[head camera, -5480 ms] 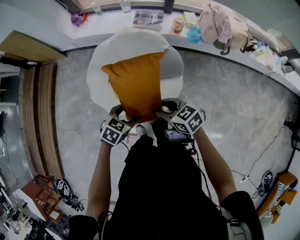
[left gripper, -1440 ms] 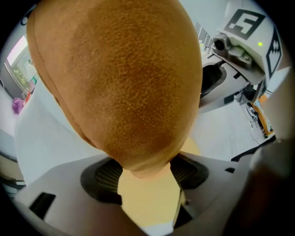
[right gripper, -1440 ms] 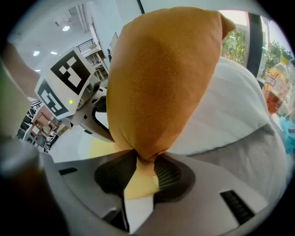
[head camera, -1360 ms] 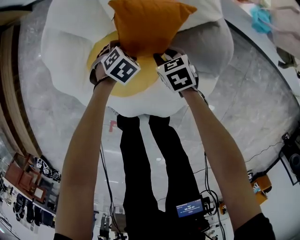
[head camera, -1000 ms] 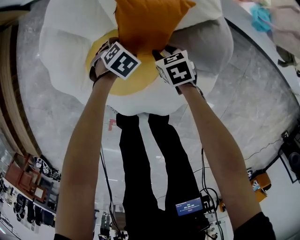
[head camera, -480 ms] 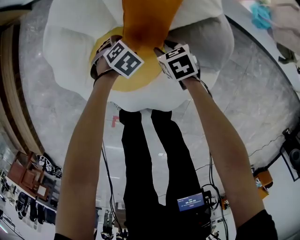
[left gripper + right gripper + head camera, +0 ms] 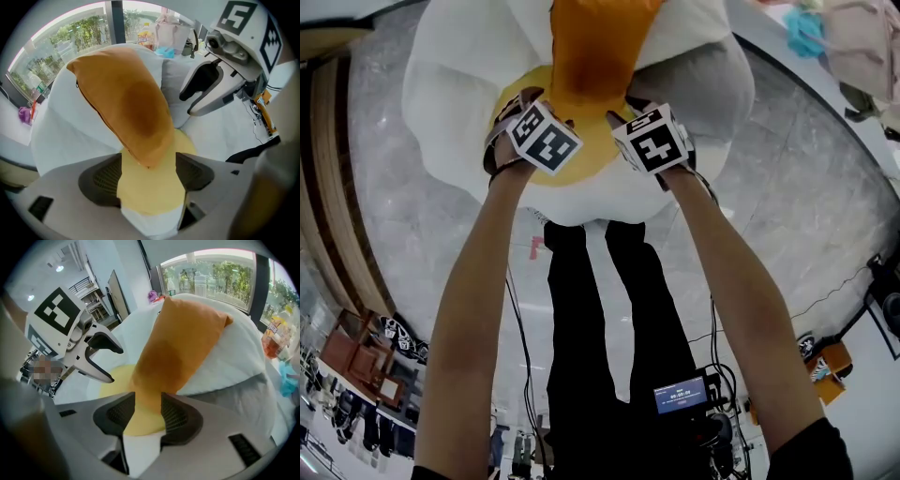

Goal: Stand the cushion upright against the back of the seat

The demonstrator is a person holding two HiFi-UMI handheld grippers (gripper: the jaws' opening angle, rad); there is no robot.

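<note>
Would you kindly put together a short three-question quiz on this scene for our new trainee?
1. True or false: the orange cushion lies flat on the floor.
2. What colour is the seat's centre?
3. The left gripper's jaws are: A shut on the cushion, B apart, C out of view.
Key: 1 false, it stands against the seat's white back; 2 yellow; 3 B.
</note>
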